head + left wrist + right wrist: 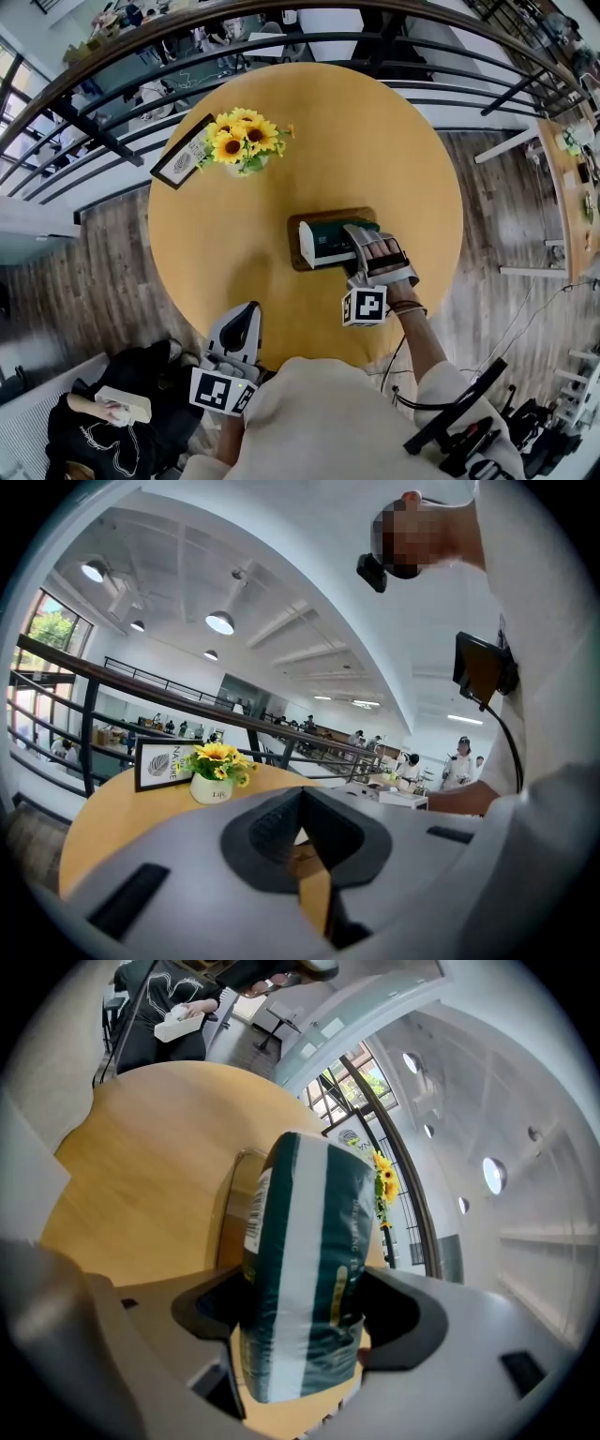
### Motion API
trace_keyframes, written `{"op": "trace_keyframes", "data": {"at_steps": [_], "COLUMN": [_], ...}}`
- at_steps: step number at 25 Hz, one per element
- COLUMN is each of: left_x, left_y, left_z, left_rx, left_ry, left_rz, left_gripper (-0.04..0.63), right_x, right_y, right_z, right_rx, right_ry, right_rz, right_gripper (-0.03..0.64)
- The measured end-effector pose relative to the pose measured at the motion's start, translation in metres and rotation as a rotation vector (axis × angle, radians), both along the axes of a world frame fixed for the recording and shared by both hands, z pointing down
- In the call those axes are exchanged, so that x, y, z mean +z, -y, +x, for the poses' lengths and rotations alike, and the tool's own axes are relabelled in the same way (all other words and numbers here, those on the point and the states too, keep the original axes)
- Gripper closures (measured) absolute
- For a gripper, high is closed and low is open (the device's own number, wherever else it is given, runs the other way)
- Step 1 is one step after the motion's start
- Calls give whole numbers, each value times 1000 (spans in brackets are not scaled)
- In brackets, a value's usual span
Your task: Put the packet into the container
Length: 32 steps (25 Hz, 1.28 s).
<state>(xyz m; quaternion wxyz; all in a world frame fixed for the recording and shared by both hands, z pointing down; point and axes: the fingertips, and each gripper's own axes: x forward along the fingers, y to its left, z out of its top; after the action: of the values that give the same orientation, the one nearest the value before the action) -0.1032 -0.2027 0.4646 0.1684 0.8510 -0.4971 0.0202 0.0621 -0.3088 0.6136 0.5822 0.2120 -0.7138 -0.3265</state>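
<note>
A dark green and white packet (326,241) is over the brown wooden container (330,215) at the middle of the round table; I cannot tell whether it rests in it. My right gripper (360,246) is shut on the packet's right end. In the right gripper view the packet (309,1260) stands upright between the jaws of the right gripper (302,1335), with the container (232,1211) just behind it. My left gripper (241,326) hovers at the table's near edge, apart from both. In its own view the left gripper (302,806) is shut with nothing in it.
A white pot of sunflowers (242,141) and a framed card (183,152) stand at the table's far left. A dark railing (281,37) runs behind the round wooden table (394,159). A black bag (103,422) lies on the floor at lower left.
</note>
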Motion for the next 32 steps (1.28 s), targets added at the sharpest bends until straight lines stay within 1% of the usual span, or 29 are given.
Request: {"op": "trace_keyframes", "data": {"at_steps": [4,7,10,11,16,18,19,22,23,24,26,29,32], "left_x": [-1,-1,0,0,-1,-1,-2,-5,-7,-8,-10,-15,-21], "left_y": [0,0,-1,-1,-3,-3,-3,-2,-2,-2,-2,-1,2], "left_z": [-2,-3,-4,-4,-3,-2,-2,2,4,6,10,16,24], "left_rx": [-2,-6,-10,-10,-7,-4,-1,14,21,29,44,70,104], "left_ry": [1,0,0,-1,-1,1,2,4,5,6,13,29,37], "left_rz": [1,4,4,4,9,11,14,23,26,29,38,57,84], "left_gripper": [591,591,591,591,591,591,591,591,591,591,591,591,591], "right_x": [3,4,0,1,1,-5,-10,-23,-28,-33,-41,-50,-61], "right_y": [1,4,5,5,3,4,5,3,2,1,0,-5,-11], "right_z": [-2,-3,-7,-7,-5,-6,-7,-11,-12,-13,-13,-14,-17], "right_rx": [-26,-26,-30,-30,-19,-6,4,33,44,57,90,151,246], "right_ry": [8,23,37,35,25,49,71,135,155,178,226,310,446], "right_rz": [-38,-63,-56,-54,-36,-21,-7,35,52,73,106,93,57], "right_gripper": [249,239,239,224,227,238,290,370,408,461,611,614,614]}}
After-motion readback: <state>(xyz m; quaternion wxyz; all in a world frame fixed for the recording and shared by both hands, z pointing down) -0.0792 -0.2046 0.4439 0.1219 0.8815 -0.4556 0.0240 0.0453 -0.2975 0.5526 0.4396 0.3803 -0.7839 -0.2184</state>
